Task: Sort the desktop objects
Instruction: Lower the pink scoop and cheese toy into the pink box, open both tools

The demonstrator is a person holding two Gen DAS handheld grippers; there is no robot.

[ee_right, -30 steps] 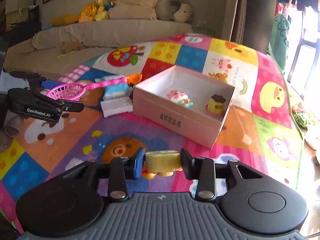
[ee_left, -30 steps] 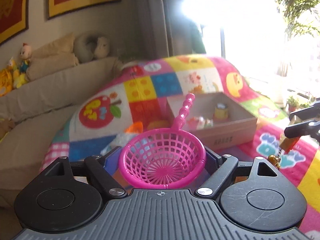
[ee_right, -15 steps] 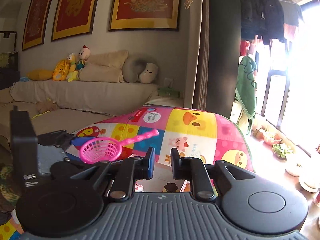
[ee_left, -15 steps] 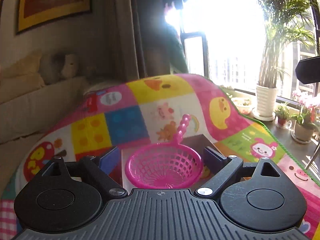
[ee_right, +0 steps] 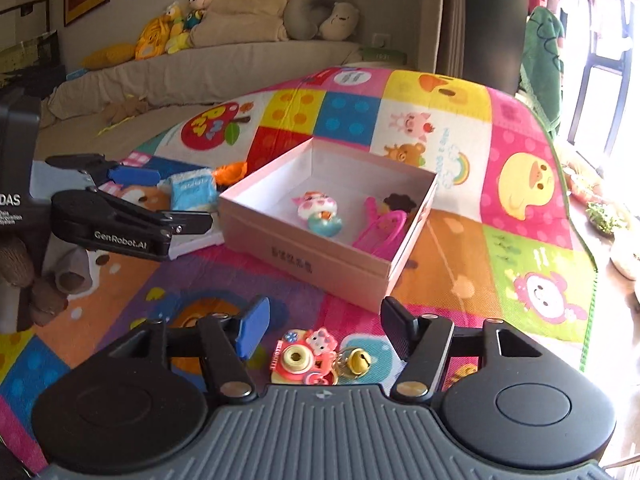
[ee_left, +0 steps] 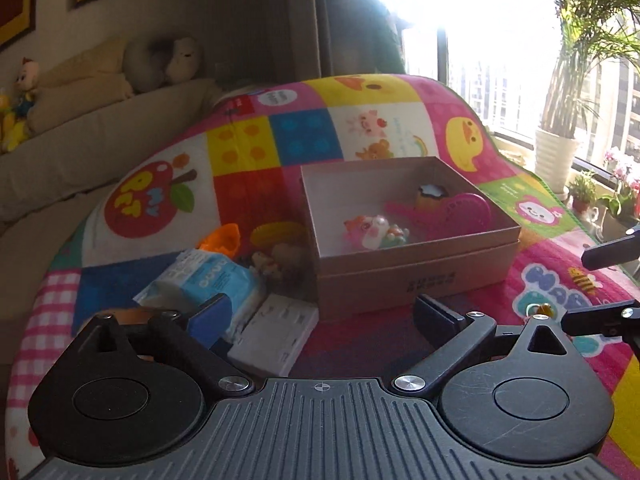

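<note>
Since a second ago the pink strainer has left the left gripper (ee_left: 320,316) and now lies in the cardboard box (ee_left: 416,276), and the gold item once clamped by the right gripper (ee_right: 324,326) is out of its fingers too.

From the left wrist camera, the left gripper's jaws stand wide apart with nothing between them. The pink strainer (ee_left: 452,212) rests in the box's far right part, its bowl toward the right wall and its handle running left toward a small pink-and-white toy (ee_left: 376,232); glare and blur make its mesh hard to read. A yellow cup-like toy (ee_left: 430,196) sits just behind it, partly covered. Left of the box lie a blue-and-white tissue pack (ee_left: 208,280), a white flat box (ee_left: 276,332) partly hidden by the gripper's finger, and an orange toy (ee_left: 220,240). Only the right gripper's finger ends show at the right edge.

From the right wrist camera, the right gripper is spread wide and empty. Just below its gap, on the play mat (ee_right: 520,184), lies a toy camera keychain (ee_right: 304,356) with a gold bell (ee_right: 358,362), its lower edge cut off by the gripper body. In the box (ee_right: 304,264) the strainer (ee_right: 382,228) lies near the right wall, long axis running from near right to far left. The left gripper (ee_right: 176,200) hangs open at the left.
</note>
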